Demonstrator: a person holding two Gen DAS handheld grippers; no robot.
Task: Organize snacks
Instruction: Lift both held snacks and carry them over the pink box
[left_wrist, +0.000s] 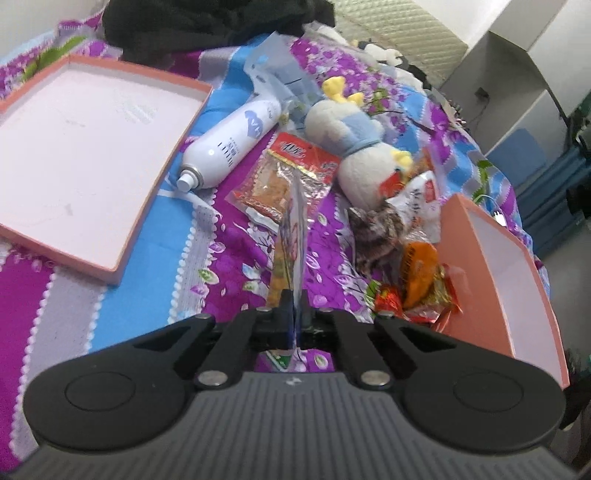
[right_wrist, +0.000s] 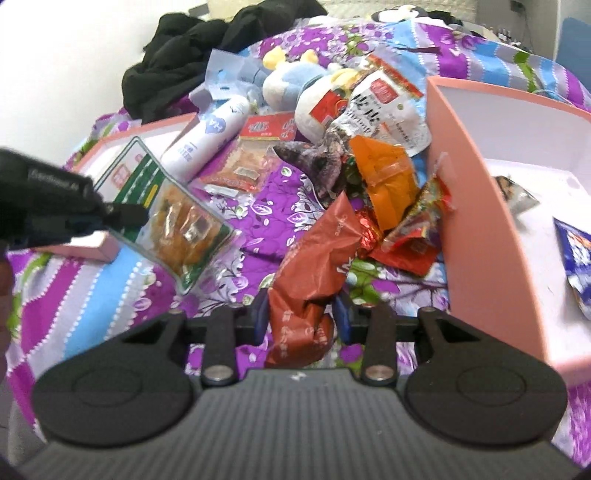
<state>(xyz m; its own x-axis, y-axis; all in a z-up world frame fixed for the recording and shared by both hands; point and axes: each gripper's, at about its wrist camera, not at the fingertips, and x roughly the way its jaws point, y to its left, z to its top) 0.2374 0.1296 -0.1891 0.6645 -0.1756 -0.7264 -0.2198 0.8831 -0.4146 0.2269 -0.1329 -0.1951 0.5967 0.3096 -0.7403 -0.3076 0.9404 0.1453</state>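
left wrist: left tool clenched on green-edged snack pouch, seen edge-on, long axis toward 12 o'clock; pink box at 3 o'clock | right wrist: right tool grasping rust-red packet; box wall at 2 o'clock, nearer this hand.

Two shallow pink cardboard box halves lay on the purple floral bedspread, along with one white spray bottle and one white plush duck. Roughly a dozen crinkly foil and plastic snack packets were there, too overlapped for an exact count.
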